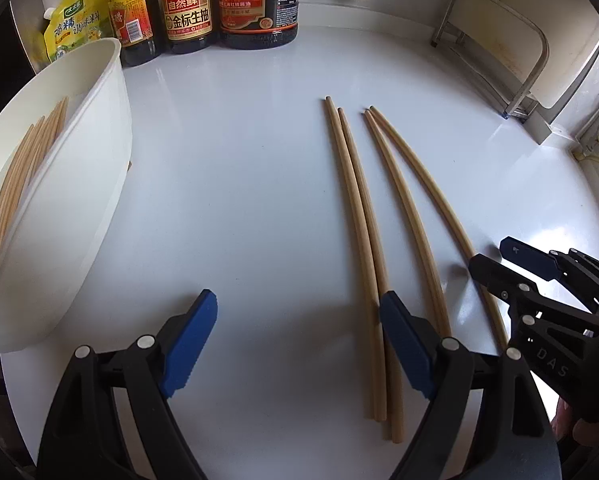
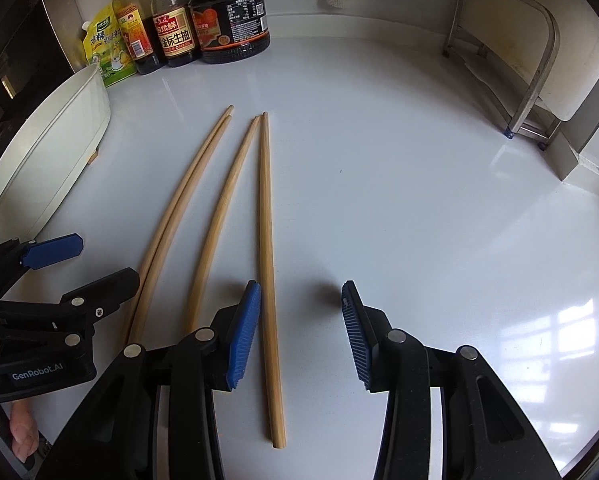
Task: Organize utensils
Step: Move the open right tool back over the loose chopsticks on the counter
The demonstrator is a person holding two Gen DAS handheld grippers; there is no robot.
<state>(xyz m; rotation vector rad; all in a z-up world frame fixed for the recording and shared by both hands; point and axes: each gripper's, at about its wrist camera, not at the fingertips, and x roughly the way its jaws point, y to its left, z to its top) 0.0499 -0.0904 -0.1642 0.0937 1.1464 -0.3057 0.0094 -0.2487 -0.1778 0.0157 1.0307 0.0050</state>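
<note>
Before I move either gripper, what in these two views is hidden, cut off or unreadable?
- Chopsticks in the white bin: only in the left wrist view, and the near wall hides their lower ends and count.
- Two leftmost loose chopsticks: near ends hidden behind the left gripper in the right wrist view.
- Sauce bottles: tops cut off by the top edge in the left wrist view.

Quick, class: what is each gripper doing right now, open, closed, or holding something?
Left gripper: open wide, holding nothing.
Right gripper: open, holding nothing; one chopstick lies on the counter between its jaws, ungripped.
</note>
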